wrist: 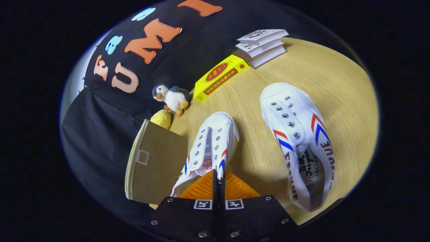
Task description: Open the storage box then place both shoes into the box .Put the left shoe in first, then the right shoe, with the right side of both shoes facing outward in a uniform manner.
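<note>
Jaws clamped together on the near shoe's point(210, 148) side wall beside the storage box point(158, 161); neither shoe boxed yet.

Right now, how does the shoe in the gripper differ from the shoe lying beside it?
The held shoe is pinched at its side wall by the shut gripper, next to the open storage box; the other shoe lies free on the table. The held shoe is tilted; the other lies flat, opening in full view. Both are white, laceless, with red and blue chevrons.
</note>
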Demonstrator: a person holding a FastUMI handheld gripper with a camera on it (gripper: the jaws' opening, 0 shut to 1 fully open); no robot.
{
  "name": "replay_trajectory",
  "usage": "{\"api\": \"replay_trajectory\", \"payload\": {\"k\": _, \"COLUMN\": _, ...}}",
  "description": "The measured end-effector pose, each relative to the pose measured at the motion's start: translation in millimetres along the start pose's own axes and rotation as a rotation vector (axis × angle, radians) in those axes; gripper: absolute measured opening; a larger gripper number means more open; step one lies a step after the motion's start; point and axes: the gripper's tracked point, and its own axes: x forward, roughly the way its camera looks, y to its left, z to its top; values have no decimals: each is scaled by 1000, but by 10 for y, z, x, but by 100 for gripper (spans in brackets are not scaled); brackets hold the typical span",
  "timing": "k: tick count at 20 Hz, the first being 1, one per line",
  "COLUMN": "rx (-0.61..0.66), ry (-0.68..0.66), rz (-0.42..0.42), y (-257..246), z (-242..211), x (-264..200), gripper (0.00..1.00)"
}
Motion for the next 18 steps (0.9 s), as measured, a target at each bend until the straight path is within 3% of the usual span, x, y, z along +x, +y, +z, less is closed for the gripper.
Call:
{"api": "replay_trajectory", "payload": {"k": 4, "rx": -63, "ry": -71, "rz": 69, "y": 750, "z": 367, "x": -226, "gripper": 0}}
{"api": "replay_trajectory", "payload": {"k": 8, "rx": -101, "ry": -98, "rz": 143, "y": 1626, "z": 432, "x": -334, "gripper": 0}}
{"api": "replay_trajectory", "payload": {"k": 13, "rx": -139, "ry": -66, "rz": 157, "y": 2418, "z": 54, "x": -56, "gripper": 0}}
{"api": "replay_trajectory", "payload": {"k": 18, "rx": -188, "ry": -34, "rz": 87, "y": 2727, "z": -392, "x": 367, "gripper": 0}}
